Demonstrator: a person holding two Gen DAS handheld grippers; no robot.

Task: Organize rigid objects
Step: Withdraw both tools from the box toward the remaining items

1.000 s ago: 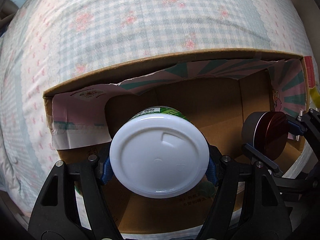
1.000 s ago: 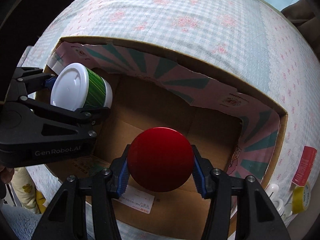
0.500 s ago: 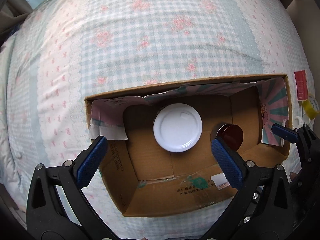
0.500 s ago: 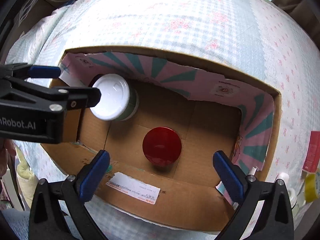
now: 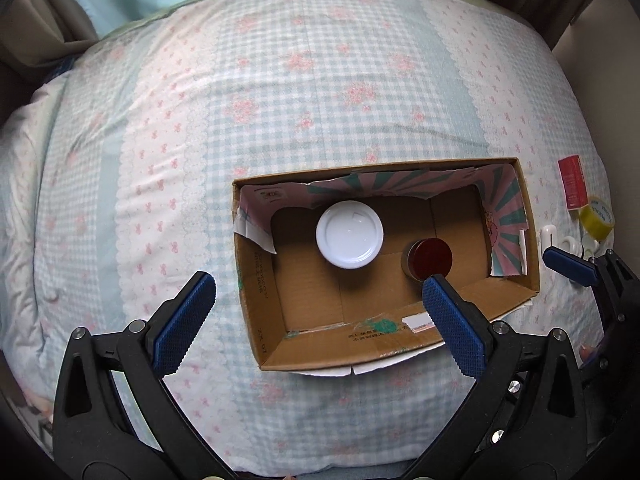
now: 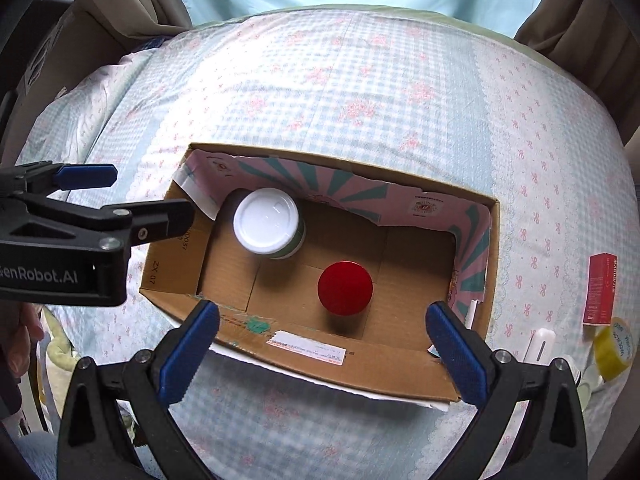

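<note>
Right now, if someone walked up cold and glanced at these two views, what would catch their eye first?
Probably the open cardboard box in the middle of the floral checked bedspread. Inside it stand a white-lidded green jar toward the left and a red-lidded round tin beside it, apart. Both pairs of blue-padded fingers hang wide open above, holding nothing.

Left gripper (image 5: pixel 318 292) and right gripper (image 6: pixel 322 320) both pointing steeply down, jaws spread wide, nothing between the pads.
</note>
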